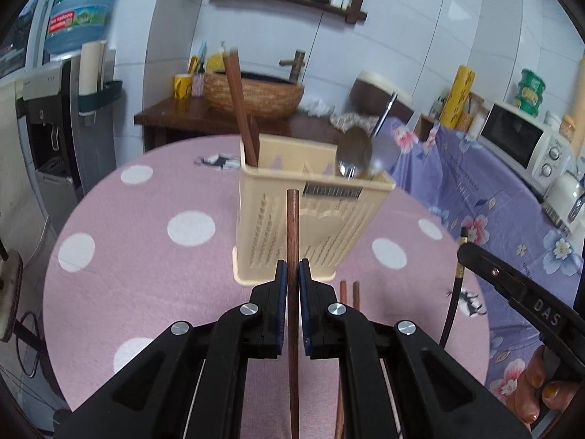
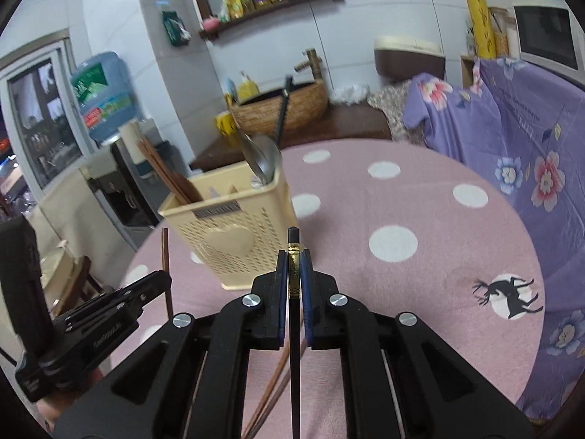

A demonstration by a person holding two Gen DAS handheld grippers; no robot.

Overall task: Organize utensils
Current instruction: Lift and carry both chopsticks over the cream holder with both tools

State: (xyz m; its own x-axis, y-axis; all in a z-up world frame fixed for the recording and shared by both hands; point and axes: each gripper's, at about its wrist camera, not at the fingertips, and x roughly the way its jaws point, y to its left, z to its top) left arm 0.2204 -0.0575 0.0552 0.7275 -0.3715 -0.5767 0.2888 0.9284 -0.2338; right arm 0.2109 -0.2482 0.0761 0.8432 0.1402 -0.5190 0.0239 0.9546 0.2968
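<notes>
A cream plastic utensil holder (image 1: 310, 219) stands on the pink polka-dot table; it also shows in the right wrist view (image 2: 230, 234). It holds brown chopsticks (image 1: 239, 109) on its left side and metal spoons (image 1: 353, 155) on its right side. My left gripper (image 1: 292, 274) is shut on a brown chopstick (image 1: 292, 226), held upright in front of the holder. My right gripper (image 2: 293, 267) is shut on a black chopstick (image 2: 293, 241) with a gold band, right of the holder. Two more brown chopsticks (image 1: 349, 292) lie on the table below the grippers.
The round table (image 2: 420, 292) has a deer print (image 2: 512, 292) at its right. A purple floral cloth (image 2: 530, 146) covers a counter on the right with a microwave (image 1: 519, 139). A wicker basin (image 1: 252, 95) on a wooden stand sits behind, and a water dispenser (image 1: 55, 128) on the left.
</notes>
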